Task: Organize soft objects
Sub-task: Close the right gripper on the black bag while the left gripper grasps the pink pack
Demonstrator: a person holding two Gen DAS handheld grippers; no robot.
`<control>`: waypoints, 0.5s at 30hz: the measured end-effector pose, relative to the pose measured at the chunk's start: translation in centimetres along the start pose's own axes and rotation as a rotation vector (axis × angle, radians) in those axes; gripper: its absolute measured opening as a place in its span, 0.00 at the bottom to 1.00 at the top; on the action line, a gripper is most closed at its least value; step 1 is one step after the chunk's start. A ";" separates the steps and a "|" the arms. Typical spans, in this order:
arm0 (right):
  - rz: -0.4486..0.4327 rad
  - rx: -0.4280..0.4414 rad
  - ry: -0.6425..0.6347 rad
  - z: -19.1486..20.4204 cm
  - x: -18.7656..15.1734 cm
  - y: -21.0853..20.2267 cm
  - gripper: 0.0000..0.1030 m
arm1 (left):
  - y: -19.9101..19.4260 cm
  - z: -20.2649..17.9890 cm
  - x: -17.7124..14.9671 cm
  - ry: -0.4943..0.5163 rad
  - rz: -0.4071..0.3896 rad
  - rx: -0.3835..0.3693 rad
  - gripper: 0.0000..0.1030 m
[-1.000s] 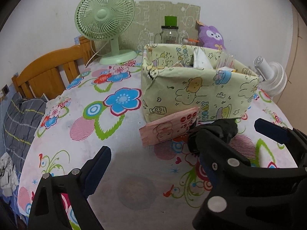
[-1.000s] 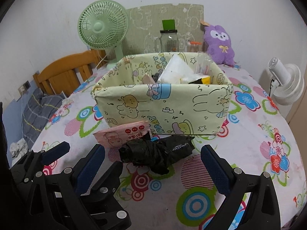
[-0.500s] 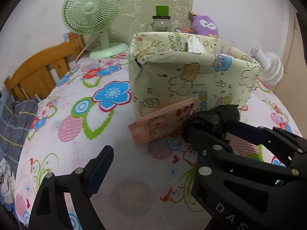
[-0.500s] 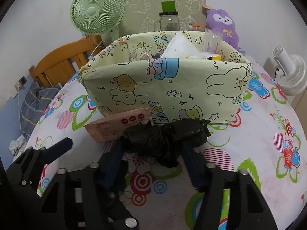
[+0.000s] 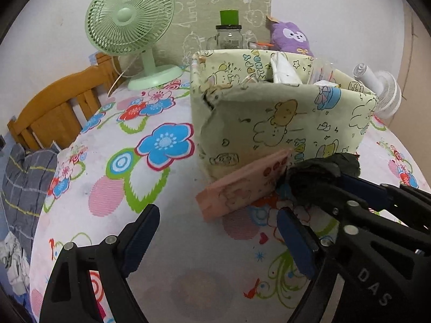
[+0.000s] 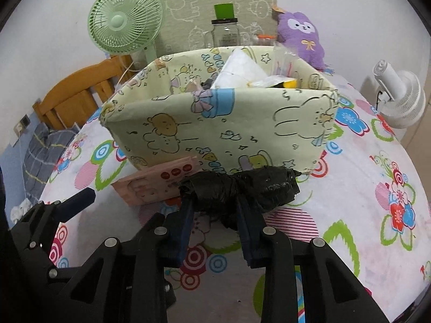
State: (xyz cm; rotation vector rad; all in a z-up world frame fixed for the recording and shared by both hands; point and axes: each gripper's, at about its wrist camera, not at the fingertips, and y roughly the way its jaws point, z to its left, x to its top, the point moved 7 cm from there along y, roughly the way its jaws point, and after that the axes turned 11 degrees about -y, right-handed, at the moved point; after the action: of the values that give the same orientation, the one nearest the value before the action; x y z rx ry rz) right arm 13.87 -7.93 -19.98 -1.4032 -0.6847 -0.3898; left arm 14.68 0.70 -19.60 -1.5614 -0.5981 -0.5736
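Note:
A crumpled black plastic bag (image 6: pixel 242 188) lies on the flowered tablecloth in front of a pale yellow cartoon-print box (image 6: pixel 221 132). My right gripper (image 6: pixel 215 210) is shut on the bag's middle; the bag also shows in the left wrist view (image 5: pixel 320 177). A pink tissue pack (image 6: pixel 159 183) leans against the box, left of the bag, and shows in the left wrist view (image 5: pixel 242 185) too. My left gripper (image 5: pixel 218 239) is open and empty, low over the table, left of the right gripper. The box (image 5: pixel 280 115) holds white packets and small items.
A green desk fan (image 5: pixel 132 35) stands at the back left, a glass jar with a green lid (image 6: pixel 225 32) and a purple plush (image 6: pixel 301 37) behind the box. A white fan (image 6: pixel 398 94) sits at the right edge. A wooden chair (image 5: pixel 54 113) is left of the table.
My right gripper moved forward and closed on the black bag, which was lying free a second ago. Both grippers came closer to the box. My left gripper stayed open.

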 end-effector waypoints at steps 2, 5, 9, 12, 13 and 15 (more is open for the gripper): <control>0.001 -0.013 0.015 -0.6 0.0 -0.1 0.33 | 0.1 -0.4 0.2 0.016 -0.008 -0.001 0.88; 0.006 -0.030 0.036 -1.4 0.0 -0.3 0.33 | 0.4 -1.0 0.9 0.045 -0.027 0.008 0.87; 0.009 -0.036 0.057 -2.2 0.1 -0.3 0.33 | 0.6 -1.9 1.4 0.085 -0.044 0.007 0.85; 0.018 -0.032 0.066 -2.6 0.2 0.0 0.33 | 1.2 -2.5 1.6 0.111 -0.040 0.001 0.81; 0.020 -0.031 0.066 -2.7 0.1 0.0 0.33 | 1.4 -2.7 1.6 0.114 -0.033 -0.007 0.79; 0.026 -0.032 0.064 -2.8 0.1 0.2 0.33 | 1.9 -3.0 1.4 0.117 -0.001 -0.032 0.74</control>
State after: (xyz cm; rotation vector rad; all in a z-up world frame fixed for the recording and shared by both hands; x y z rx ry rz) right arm 14.65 -10.62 -20.14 -1.4225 -0.6096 -0.4249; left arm 16.95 -2.30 -19.80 -1.5461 -0.5040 -0.6733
